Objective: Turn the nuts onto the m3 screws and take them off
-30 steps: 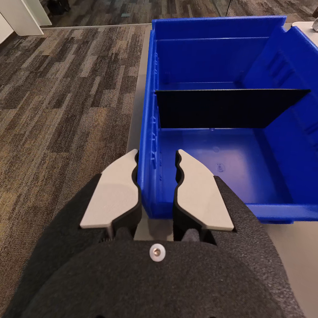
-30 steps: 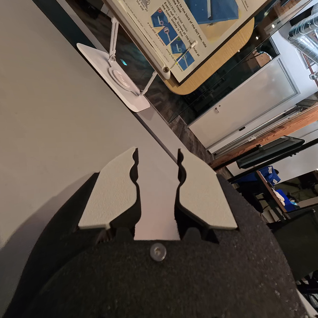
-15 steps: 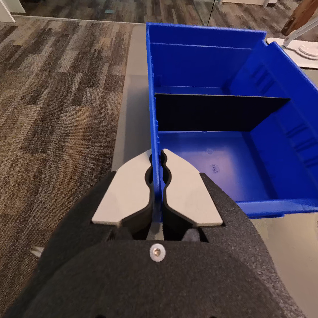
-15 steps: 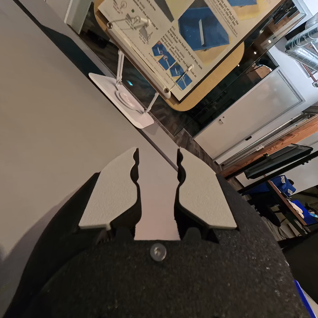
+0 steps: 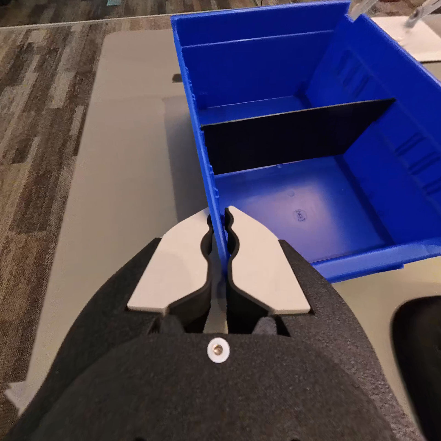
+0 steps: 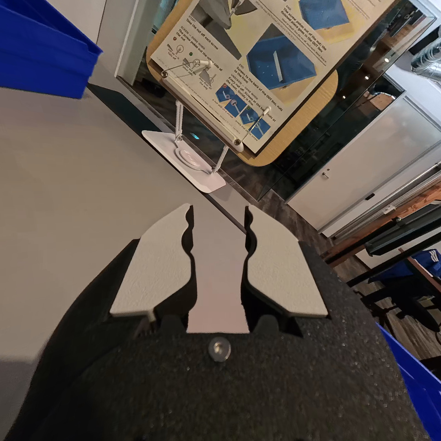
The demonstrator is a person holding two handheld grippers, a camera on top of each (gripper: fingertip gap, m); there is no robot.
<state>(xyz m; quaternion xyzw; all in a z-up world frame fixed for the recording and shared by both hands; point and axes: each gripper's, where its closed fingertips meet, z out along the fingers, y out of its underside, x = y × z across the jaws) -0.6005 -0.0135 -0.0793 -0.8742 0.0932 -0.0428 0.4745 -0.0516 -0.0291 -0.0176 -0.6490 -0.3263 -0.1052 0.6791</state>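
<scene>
My left gripper (image 5: 218,220) is shut on the left side wall of a blue plastic bin (image 5: 274,71), near its front corner; both pads press on the thin wall. The bin stands on a grey table (image 5: 124,167) and has a black divider (image 5: 286,133) across its middle; both compartments look bare. A corner of the bin also shows in the right wrist view (image 6: 43,55) at the top left. My right gripper (image 6: 218,214) is open and holds nothing; it hovers over the grey table (image 6: 71,191) near the table's edge.
A white stand (image 6: 186,160) holding an instruction sheet (image 6: 250,59) sits at the table's far edge. Another blue bin edge (image 6: 417,381) shows at the lower right. Patterned carpet (image 5: 35,119) lies beyond the table's left edge. A dark object (image 5: 420,358) is at the lower right. The tips of one gripper are about 55 cm away from the tips of the other.
My left gripper closed on the bin's left wall and has drawn the bin away from the table's left edge. My right gripper stayed open while its view swung, bringing the bin corner into sight.
</scene>
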